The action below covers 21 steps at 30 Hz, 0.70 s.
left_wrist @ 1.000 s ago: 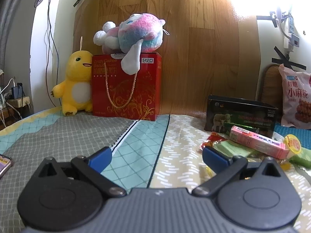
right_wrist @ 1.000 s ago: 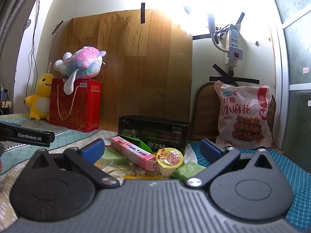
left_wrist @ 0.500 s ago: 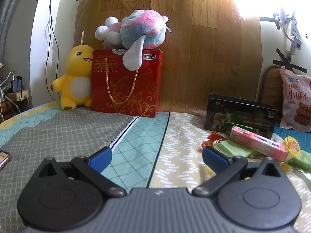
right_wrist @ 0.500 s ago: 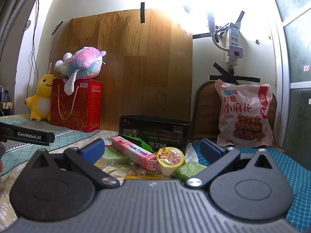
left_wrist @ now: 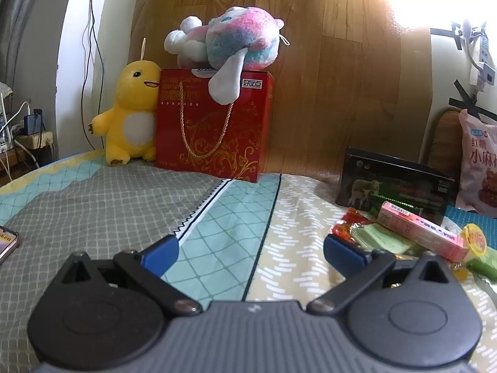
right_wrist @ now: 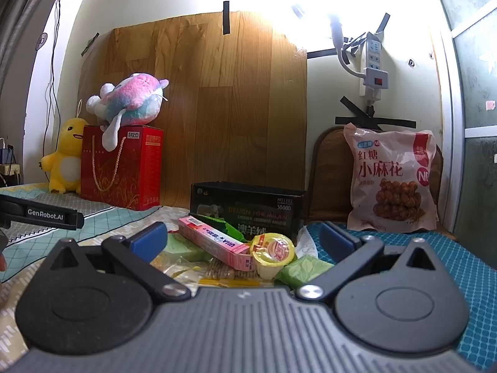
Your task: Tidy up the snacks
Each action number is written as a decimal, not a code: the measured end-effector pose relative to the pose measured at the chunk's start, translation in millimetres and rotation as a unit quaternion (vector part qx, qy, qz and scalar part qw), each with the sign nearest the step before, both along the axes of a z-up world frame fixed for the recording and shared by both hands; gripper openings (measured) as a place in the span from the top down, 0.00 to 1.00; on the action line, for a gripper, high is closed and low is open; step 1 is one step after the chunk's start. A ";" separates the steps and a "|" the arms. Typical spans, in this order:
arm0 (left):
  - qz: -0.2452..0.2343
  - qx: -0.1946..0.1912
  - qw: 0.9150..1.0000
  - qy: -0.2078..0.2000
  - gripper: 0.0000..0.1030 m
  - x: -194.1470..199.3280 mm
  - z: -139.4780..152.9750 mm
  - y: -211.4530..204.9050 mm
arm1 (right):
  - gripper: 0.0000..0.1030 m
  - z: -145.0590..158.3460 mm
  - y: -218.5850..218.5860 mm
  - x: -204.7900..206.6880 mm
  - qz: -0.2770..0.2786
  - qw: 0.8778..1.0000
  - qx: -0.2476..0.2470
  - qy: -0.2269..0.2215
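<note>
A pile of snacks lies on the bed in front of an open black box (right_wrist: 248,208): a long pink box (right_wrist: 214,242), a yellow jelly cup (right_wrist: 272,252), green packets (right_wrist: 306,269) and a red wrapper (left_wrist: 351,222). My right gripper (right_wrist: 241,238) is open and empty, just short of the pile. My left gripper (left_wrist: 251,250) is open and empty over the bedsheet, left of the pile; the pink box (left_wrist: 419,230) and black box (left_wrist: 394,186) show at its right.
A large pink snack bag (right_wrist: 391,177) leans on a chair at the back right. A red gift box (left_wrist: 214,127) with a pastel plush (left_wrist: 226,40) on top and a yellow plush (left_wrist: 133,115) stand at the back left. A phone (left_wrist: 7,242) lies at the left edge.
The left gripper has tilted or moved slightly, so the scene sits a little higher and further left in its view. The right gripper has barely moved. Both stay open.
</note>
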<state>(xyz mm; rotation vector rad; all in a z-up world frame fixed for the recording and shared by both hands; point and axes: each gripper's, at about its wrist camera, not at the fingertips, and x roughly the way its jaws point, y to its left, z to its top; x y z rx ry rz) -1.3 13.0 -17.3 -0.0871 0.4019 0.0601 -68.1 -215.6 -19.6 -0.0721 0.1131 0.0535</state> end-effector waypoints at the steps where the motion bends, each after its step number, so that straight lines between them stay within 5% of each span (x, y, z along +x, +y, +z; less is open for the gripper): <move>1: -0.003 0.000 1.000 0.000 0.00 -0.1 0.1 -0.3 | 0.00 0.0 0.2 0.0 0.000 1.000 0.000 0.000; 8: -0.023 -0.013 1.000 0.004 0.01 1.0 0.4 3.4 | 0.00 -0.4 -0.4 1.4 0.009 1.000 0.004 0.005; 14: -0.063 -0.071 0.995 0.027 0.05 6.0 1.4 18.5 | 0.00 -1.1 -5.0 6.5 0.038 0.998 0.023 0.036; 21: -0.101 -0.090 0.990 0.042 0.08 8.4 8.3 24.2 | 0.00 7.5 -13.6 19.8 0.086 0.992 0.034 0.081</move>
